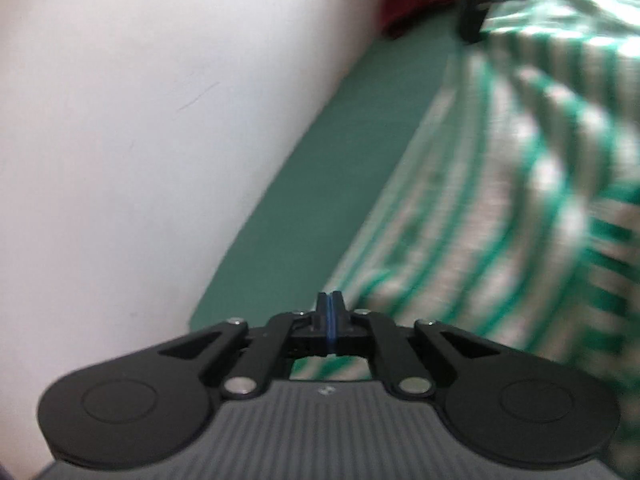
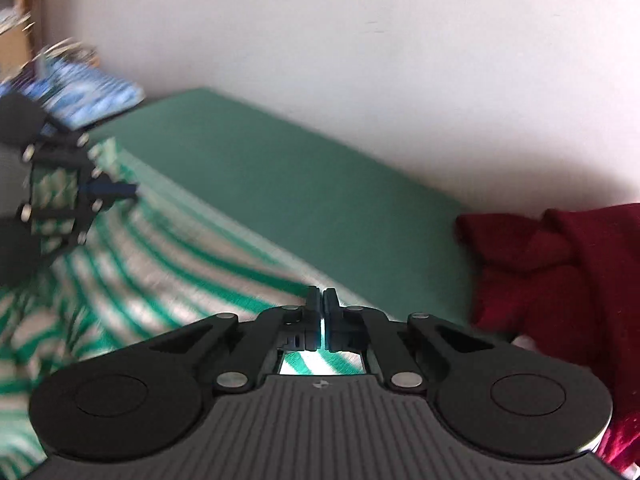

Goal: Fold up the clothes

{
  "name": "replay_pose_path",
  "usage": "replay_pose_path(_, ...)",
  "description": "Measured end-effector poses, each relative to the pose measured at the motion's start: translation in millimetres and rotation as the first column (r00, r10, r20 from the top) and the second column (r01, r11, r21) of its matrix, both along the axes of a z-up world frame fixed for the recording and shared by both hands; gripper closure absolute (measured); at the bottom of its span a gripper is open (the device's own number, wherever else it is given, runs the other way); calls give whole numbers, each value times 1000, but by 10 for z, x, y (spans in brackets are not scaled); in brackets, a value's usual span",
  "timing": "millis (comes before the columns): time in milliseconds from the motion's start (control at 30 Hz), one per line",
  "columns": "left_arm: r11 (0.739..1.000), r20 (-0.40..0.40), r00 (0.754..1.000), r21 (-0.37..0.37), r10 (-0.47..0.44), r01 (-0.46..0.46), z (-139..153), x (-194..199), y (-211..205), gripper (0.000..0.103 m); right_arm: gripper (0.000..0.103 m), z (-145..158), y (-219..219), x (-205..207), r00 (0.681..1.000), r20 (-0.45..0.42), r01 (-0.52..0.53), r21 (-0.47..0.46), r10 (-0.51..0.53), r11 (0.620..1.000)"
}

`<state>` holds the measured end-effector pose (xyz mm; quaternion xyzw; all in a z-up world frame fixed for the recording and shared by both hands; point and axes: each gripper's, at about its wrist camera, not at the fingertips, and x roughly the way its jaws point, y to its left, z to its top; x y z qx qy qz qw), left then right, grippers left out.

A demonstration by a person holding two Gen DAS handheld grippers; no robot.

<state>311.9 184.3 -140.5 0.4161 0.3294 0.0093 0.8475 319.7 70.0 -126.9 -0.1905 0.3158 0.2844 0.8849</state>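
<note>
Cloth (image 2: 132, 276), striped green and white, lies on the green bed (image 2: 288, 184), blurred. Left gripper (image 1: 330, 312) pinched closed at its edge; right gripper (image 2: 322, 312) likewise, a sliver of cloth seemingly between. We should carry both corners level, taut.

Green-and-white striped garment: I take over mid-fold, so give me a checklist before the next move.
1. Left gripper jaws shut: ok; cloth between them: cannot tell.
2. Right gripper jaws shut: ok; grip on cloth: cannot tell.
3. Green-and-white striped garment lying flat: not ok, rumpled and blurred.
4. Bare green bed surface beyond the garment: ok.
5. Dark red crumpled cloth apart from the garment: cannot tell.
</note>
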Motion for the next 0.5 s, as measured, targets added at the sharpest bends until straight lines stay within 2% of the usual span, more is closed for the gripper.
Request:
replay_pose_path(67,998,-4,998,-14,57,-57,8,136,82,101,103,-53,73,60,998,37,47,-37,-46,998)
replay_pose_path(100,996,-7,996,-22,84,-84,10,202,125,101,103,-115,78,91,996,63,72,-91,-67,993)
replay_pose_path(133,994,-9,995,-28,101,-101,30,203,160,101,103,-156,53,112,995,57,82,-99,-77,992)
replay_pose_path(200,992,-9,996,-95,87,-87,201,6,265,100,103,-150,-26,98,993,50,108,-75,-104,991)
replay_pose_path(233,988,-8,997,-131,77,-77,294,-102,321,94,100,-50,-116,43,990,43,133,-17,-132,991)
replay_pose_path(267,983,-28,998,-173,60,-64,406,-242,368,87,90,79,-243,-43,994,-25,111,74,-110,991)
replay_pose_path(300,975,-54,998,-218,39,-50,522,-390,412,85,87,213,-375,-134,992,-101,87,173,-70,981)
replay_pose_path(333,966,-66,998,-257,14,-31,636,-577,460,80,78,347,-507,-225,985,-172,70,271,-23,960)
replay_pose_path(367,959,-75,997,-284,-18,-4,708,-774,505,72,63,417,-569,-355,973,-225,35,319,39,947)
replay_pose_path(433,943,-96,991,-328,-94,58,811,-1159,513,61,53,497,-619,-659,942,-299,-35,371,155,928)
replay_pose_path(467,934,-110,985,-347,-136,90,845,-1343,455,48,50,496,-575,-816,927,-320,-65,374,195,925)
replay_pose_path(500,923,-121,976,-364,-178,124,849,-1512,417,41,49,472,-529,-964,911,-344,-88,376,227,922)
